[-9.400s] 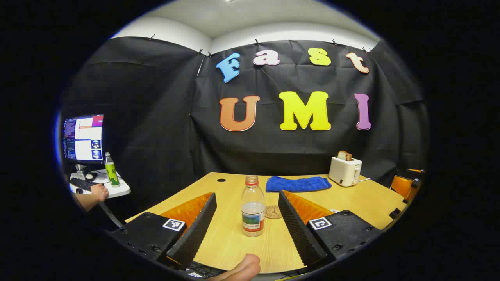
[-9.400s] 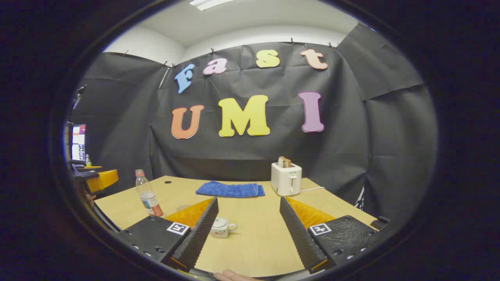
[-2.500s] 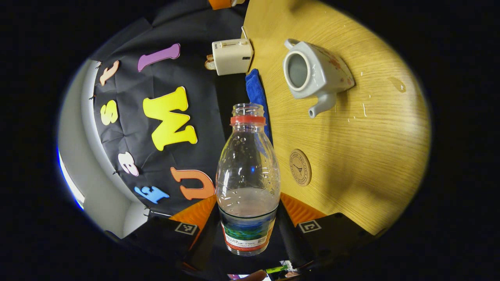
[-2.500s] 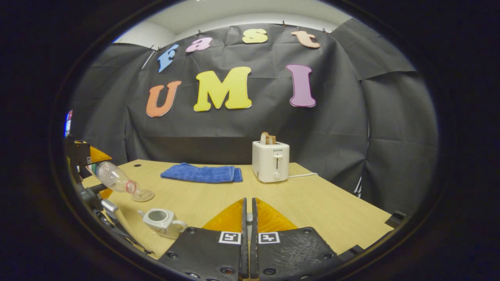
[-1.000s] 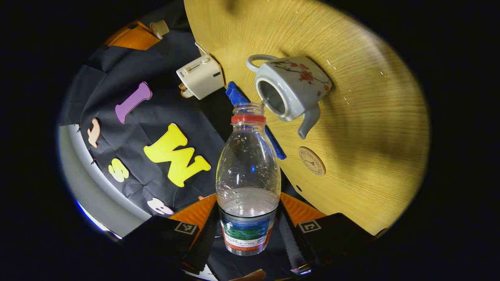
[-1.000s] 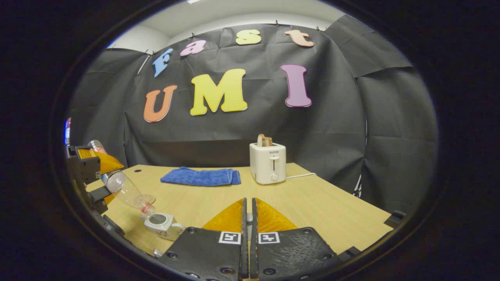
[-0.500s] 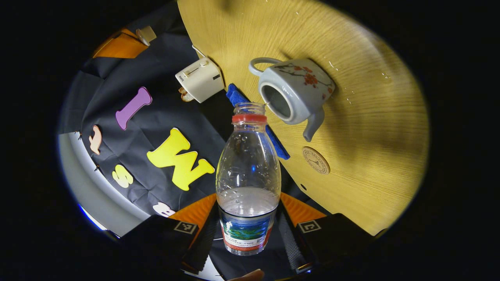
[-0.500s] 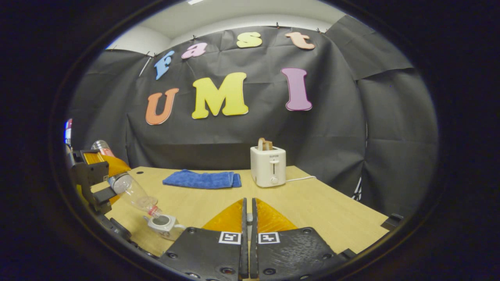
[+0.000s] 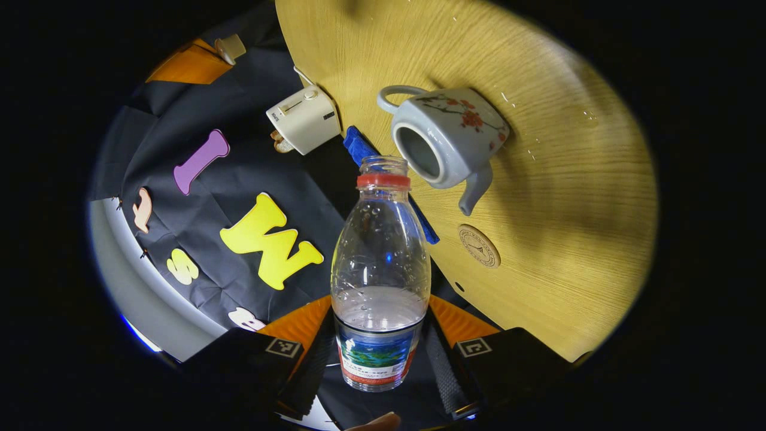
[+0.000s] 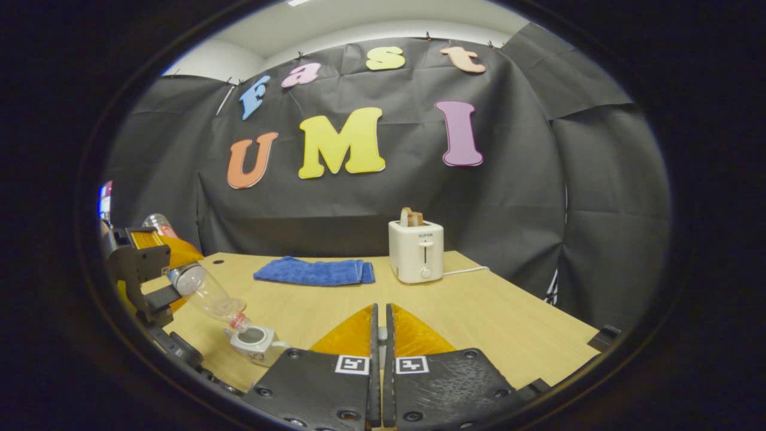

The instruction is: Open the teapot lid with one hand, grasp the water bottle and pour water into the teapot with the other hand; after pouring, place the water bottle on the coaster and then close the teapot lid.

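Left gripper [image 9: 381, 359]: clenched on the water bottle [image 9: 380, 281], tilted, mouth just above the open teapot [image 9: 446, 142].
Coaster [image 9: 479, 245]: on the counter [image 9: 556, 197], right of the bottle, near the spout.
Right gripper [image 10: 378, 335]: pressed closed; whether clamping the lid cannot be told.
Blue towel [image 10: 314, 271], toaster [image 10: 416, 251]: ahead of the right gripper.

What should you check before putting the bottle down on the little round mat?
1. Left gripper pinching the water bottle: ok.
2. Bottle mouth over the open teapot: ok.
3. Pouring finished: cannot tell; water remains in the bottle.
4. Coaster bare, ready for the bottle: ok.
5. Lid in the right gripper: cannot tell; jaws closed, lid hidden.
6. Table dry: not ok, droplets near the teapot.
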### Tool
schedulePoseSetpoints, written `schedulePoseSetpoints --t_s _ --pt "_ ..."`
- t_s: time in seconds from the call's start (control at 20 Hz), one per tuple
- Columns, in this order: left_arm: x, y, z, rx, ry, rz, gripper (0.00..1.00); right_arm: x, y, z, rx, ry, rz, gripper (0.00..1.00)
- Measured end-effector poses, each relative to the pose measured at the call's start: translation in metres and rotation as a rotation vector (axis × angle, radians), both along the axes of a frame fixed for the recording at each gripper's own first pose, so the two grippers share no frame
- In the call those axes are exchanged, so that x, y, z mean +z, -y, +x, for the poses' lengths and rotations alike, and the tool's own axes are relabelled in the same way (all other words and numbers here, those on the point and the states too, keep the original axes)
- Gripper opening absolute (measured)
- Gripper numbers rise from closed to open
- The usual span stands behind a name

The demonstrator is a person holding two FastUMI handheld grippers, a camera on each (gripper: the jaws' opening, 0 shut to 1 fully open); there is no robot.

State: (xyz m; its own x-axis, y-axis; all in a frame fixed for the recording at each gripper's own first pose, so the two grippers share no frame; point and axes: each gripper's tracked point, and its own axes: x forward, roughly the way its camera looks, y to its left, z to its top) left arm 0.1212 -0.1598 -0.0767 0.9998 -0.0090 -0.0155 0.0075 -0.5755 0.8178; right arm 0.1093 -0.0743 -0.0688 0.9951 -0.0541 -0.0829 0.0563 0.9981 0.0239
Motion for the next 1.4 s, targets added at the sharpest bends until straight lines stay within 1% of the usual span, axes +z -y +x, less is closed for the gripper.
schedulePoseSetpoints --t_s 0.2,0.3,0.45,0.55,0.6,0.65,0.7,0.75,0.8,1.1,1.3,1.4 --pt "0.002 0.001 -0.003 -0.005 0.011 0.008 0.79 -0.001 0.001 0.000 -0.004 -0.002 -0.001 0.01" --pt "0.004 0.000 -0.004 -0.015 0.022 -0.009 0.78 0.003 0.002 -0.002 -0.008 0.011 -0.003 0.01" --pt "-0.010 -0.001 0.001 -0.041 -0.006 -0.092 0.78 0.001 0.002 -0.001 -0.009 0.013 -0.015 0.03" --pt "-0.022 -0.004 0.005 -0.059 -0.032 -0.170 0.77 -0.003 0.002 0.001 -0.014 0.006 -0.030 0.03" --pt "-0.027 -0.003 0.007 -0.076 -0.041 -0.209 0.78 -0.005 0.002 0.002 -0.017 0.002 -0.032 0.01" --pt "-0.029 -0.007 0.010 -0.085 -0.047 -0.258 0.77 -0.008 0.001 0.003 -0.016 -0.005 -0.028 0.03" --pt "-0.033 -0.013 0.010 -0.087 -0.053 -0.316 0.77 -0.008 -0.001 0.002 -0.006 -0.009 -0.018 0.02" --pt "-0.036 -0.018 0.011 -0.092 -0.058 -0.387 0.81 -0.008 -0.005 0.001 0.006 -0.010 -0.009 0.01" --pt "-0.039 -0.024 0.011 -0.089 -0.064 -0.465 0.78 -0.008 -0.007 0.000 0.012 -0.010 -0.003 0.01" --pt "-0.031 -0.057 0.024 -0.074 -0.059 -0.924 0.78 -0.008 -0.015 0.004 0.009 -0.007 -0.019 0.02" --pt "-0.022 -0.062 0.022 -0.115 -0.100 -1.251 0.78 -0.012 -0.028 0.011 0.021 -0.026 -0.037 0.01" --pt "-0.018 -0.055 0.023 -0.140 -0.139 -1.384 0.78 -0.012 -0.032 0.014 0.024 -0.034 -0.053 0.01"
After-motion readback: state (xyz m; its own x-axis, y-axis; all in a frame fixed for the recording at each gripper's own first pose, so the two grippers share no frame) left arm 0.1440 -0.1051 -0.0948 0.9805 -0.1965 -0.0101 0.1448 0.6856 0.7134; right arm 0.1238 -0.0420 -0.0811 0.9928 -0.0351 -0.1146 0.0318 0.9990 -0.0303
